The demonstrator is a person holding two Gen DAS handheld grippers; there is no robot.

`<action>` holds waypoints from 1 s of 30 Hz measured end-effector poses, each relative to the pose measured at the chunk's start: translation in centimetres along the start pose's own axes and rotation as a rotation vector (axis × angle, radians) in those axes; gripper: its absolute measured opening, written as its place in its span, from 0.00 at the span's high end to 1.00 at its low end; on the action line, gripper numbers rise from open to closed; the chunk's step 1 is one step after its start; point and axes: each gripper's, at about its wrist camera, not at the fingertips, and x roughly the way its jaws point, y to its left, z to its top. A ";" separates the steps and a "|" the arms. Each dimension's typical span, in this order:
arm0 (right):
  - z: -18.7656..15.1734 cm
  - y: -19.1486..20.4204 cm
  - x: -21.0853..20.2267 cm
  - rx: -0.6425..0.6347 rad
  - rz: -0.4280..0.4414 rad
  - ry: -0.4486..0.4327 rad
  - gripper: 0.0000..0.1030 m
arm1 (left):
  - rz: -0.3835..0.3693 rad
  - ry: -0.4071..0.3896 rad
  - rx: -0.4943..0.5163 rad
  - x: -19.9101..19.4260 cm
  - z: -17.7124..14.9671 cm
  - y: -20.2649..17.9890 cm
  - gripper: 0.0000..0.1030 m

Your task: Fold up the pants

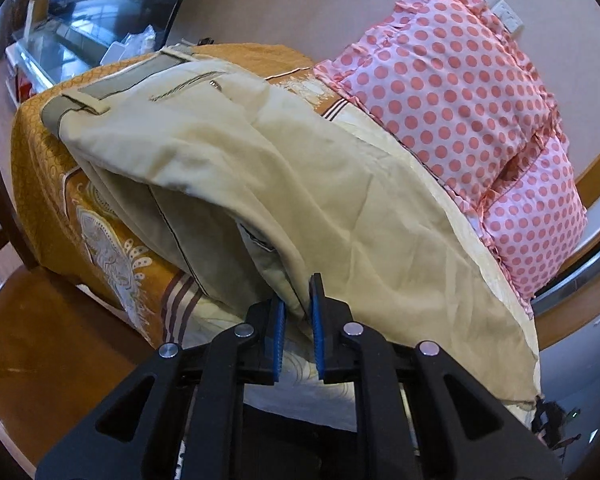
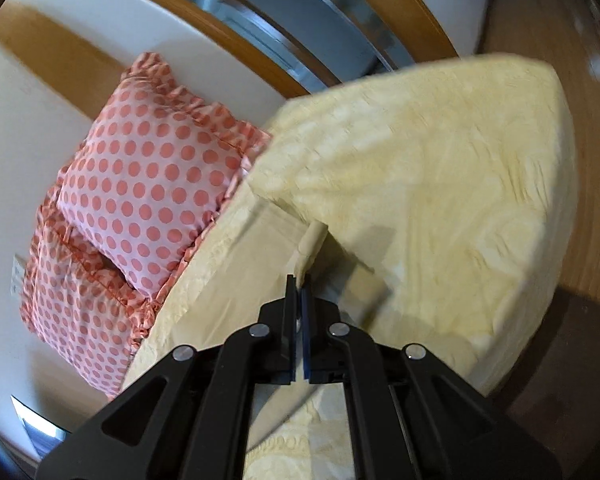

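Observation:
Beige pants (image 1: 268, 168) lie on the bed, waistband with belt loops at the far left, legs running toward me. My left gripper (image 1: 298, 296) is shut on the pants' near edge, cloth pinched between the blue pads. In the right wrist view my right gripper (image 2: 299, 286) is shut on a thin edge of the pants (image 2: 312, 246), which rises from the jaws. A lifted pale fold lies past it; the view is blurred.
Two pink polka-dot pillows (image 1: 460, 120) (image 2: 152, 184) lie along the bed's side by the wall. An orange patterned bedspread (image 1: 100, 232) covers the bed, cream-coloured (image 2: 440, 208) at the right. Wooden floor (image 1: 52, 352) lies beside the bed. A dark TV (image 1: 100, 8) stands behind.

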 end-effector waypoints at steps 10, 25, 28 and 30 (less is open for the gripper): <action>-0.6 -0.8 -0.8 0.003 -0.086 0.008 0.97 | -0.040 -0.030 0.027 -0.5 -1.2 0.5 0.89; -1.4 0.0 -1.6 -0.044 -0.122 -0.050 0.68 | 0.080 -0.177 0.016 -4.0 1.2 4.3 0.71; -1.6 0.1 -1.3 -0.043 -0.110 -0.054 0.76 | 0.063 -0.169 -0.024 -3.6 2.5 5.6 0.71; -1.6 -0.1 -1.2 -0.035 -0.099 -0.051 0.78 | 0.034 -0.158 -0.069 -3.1 3.4 6.5 0.71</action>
